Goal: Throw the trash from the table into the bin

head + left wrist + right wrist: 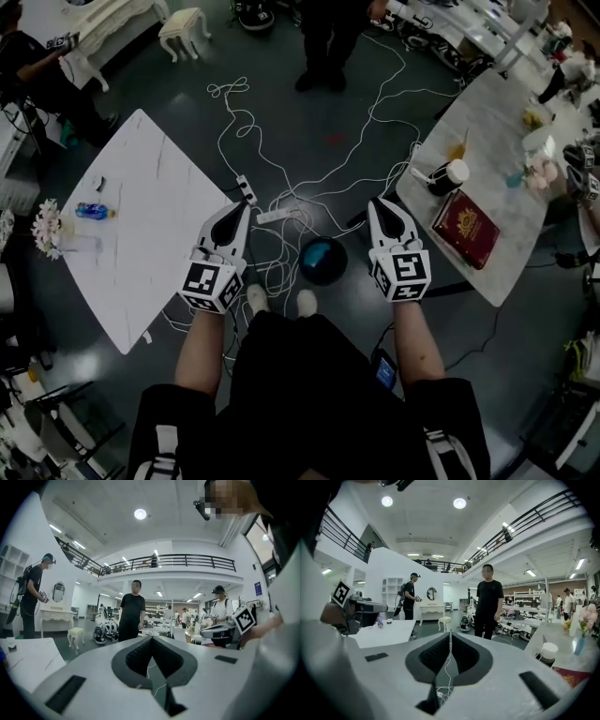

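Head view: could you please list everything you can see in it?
left table: one, white, left.
bottle: one, blue, on left table.
flowers: one bunch, pale, left table's edge.
right table: one, pale, right.
book: one, red, on right table.
cup: one, dark, white-lidded, on right table.
bin: one, dark blue, floor between tables.
cables: several, white, floor.
stool: one, white, top left.
left tongs: one, white, shut, empty.
right tongs: one, white, shut, empty.

Head view downward; gripper views level, toward bystander [132,613]
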The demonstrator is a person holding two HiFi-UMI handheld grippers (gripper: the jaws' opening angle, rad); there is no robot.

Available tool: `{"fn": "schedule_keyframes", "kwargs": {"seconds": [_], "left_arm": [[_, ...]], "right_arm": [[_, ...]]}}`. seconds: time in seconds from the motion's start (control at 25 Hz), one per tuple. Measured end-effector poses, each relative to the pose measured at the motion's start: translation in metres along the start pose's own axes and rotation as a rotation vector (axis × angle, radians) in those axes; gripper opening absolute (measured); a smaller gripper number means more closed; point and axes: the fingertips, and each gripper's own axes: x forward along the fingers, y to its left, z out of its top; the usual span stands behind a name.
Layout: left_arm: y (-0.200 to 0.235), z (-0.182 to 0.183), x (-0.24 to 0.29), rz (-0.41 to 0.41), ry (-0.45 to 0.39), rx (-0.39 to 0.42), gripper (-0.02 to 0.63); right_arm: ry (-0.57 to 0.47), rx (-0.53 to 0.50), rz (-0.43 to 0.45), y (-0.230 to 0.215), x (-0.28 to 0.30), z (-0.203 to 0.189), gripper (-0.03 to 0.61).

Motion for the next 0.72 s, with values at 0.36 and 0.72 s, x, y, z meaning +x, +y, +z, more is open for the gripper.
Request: {"fn": "schedule_keyframes", "kwargs": {"seconds": [0.36, 0.72], "left_arm": [[-0.024, 0.025, -0.015, -0.069, -0.025, 0.012, 0.015], [-0.014, 0.038, -0.024, -0.066, -0.071, -0.019, 0.015]], "right_arm": [[-0.054, -0.030, 0.051, 0.030, -0.022, 0.033, 0.015], [-0.089, -0.029, 0.054, 0.043, -0.021, 0.053, 0.015]]}}
